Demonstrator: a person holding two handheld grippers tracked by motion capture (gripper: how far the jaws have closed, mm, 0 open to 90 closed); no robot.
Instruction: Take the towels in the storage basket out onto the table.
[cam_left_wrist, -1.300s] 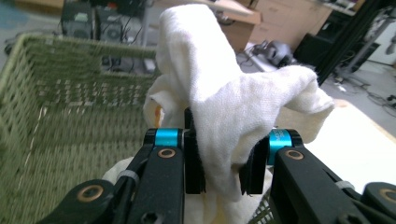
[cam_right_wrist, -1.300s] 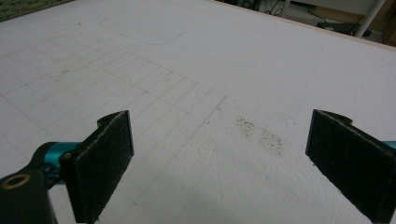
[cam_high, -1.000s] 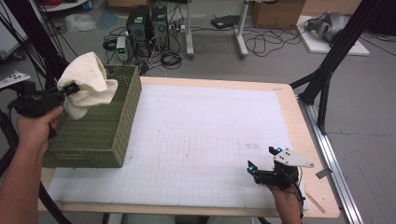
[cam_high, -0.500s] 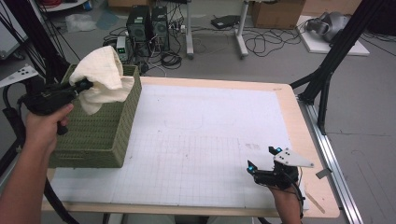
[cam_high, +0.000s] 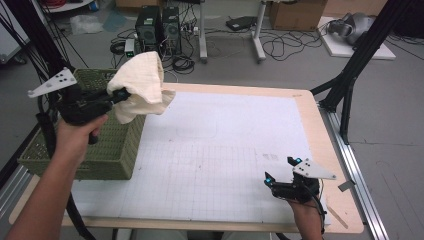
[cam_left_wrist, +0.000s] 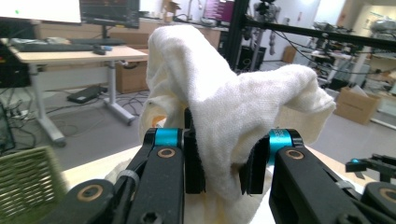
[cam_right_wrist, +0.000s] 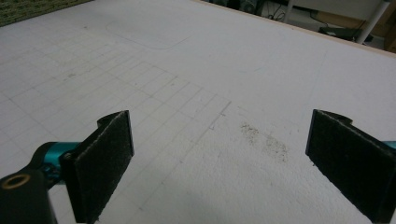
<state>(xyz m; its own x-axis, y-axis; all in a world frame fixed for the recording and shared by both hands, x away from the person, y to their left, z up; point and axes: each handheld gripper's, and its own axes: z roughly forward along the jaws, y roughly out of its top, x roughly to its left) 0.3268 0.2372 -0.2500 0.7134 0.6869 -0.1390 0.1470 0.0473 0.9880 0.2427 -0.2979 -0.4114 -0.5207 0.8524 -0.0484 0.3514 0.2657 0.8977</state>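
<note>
The gridded mat (cam_high: 225, 150) ahead of my right gripper (cam_high: 280, 181) lies bare, giving free passage. At my left, the green basket (cam_high: 107, 155) blocks the mat's edge.

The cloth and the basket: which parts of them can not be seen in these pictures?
- cloth: in the left gripper view its lower end is cut off by the bottom edge and hidden behind the left gripper.
- basket: in the high view the cloth and the person's hand hide part of its inside.
</note>
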